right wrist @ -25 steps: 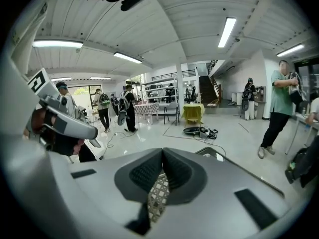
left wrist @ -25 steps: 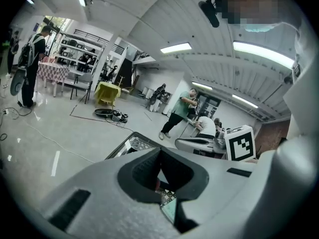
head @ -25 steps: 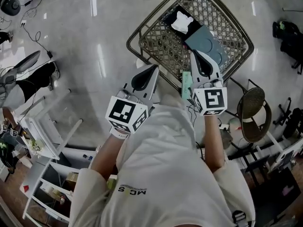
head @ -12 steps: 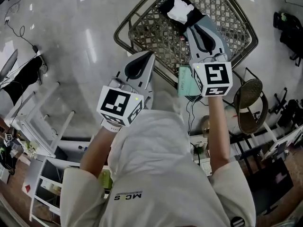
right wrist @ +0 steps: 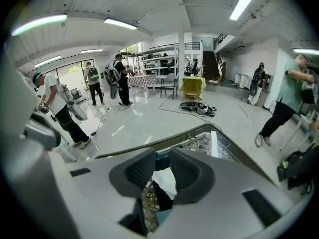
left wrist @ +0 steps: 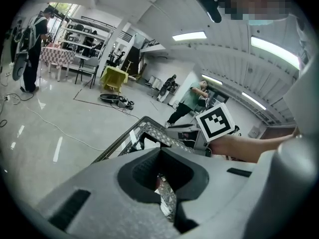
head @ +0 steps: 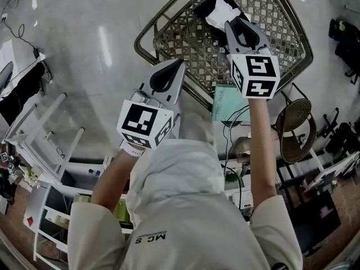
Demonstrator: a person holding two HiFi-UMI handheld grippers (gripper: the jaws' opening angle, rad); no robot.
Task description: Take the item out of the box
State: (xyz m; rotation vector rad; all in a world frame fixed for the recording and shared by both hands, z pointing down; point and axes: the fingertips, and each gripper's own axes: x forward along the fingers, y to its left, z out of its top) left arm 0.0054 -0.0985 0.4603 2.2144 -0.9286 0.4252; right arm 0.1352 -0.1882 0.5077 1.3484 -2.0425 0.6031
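A woven wire basket [head: 169, 17] stands on the floor at the top of the head view. A black item with a white piece [head: 220, 13] on it lies at the basket's far side. My right gripper [head: 243, 25] hangs over the basket right beside that item, and its jaws are opening with nothing pressed between them. In the right gripper view the white piece [right wrist: 165, 179] and a teal surface show through the gap of the right gripper [right wrist: 162, 164]. My left gripper [head: 170, 75] is shut and empty at the basket's near-left rim; the left gripper view shows the basket [left wrist: 149, 132] ahead.
A pale green booklet [head: 228, 102] lies just below the basket, with cables beside it. A round woven chair [head: 297, 131] stands to the right and a white rack [head: 42, 145] to the left. Several people stand about the hall [right wrist: 62, 111].
The right gripper has travelled farther over the basket toward the white piece, and its jaws have parted. The left gripper has stayed near the basket's near rim.
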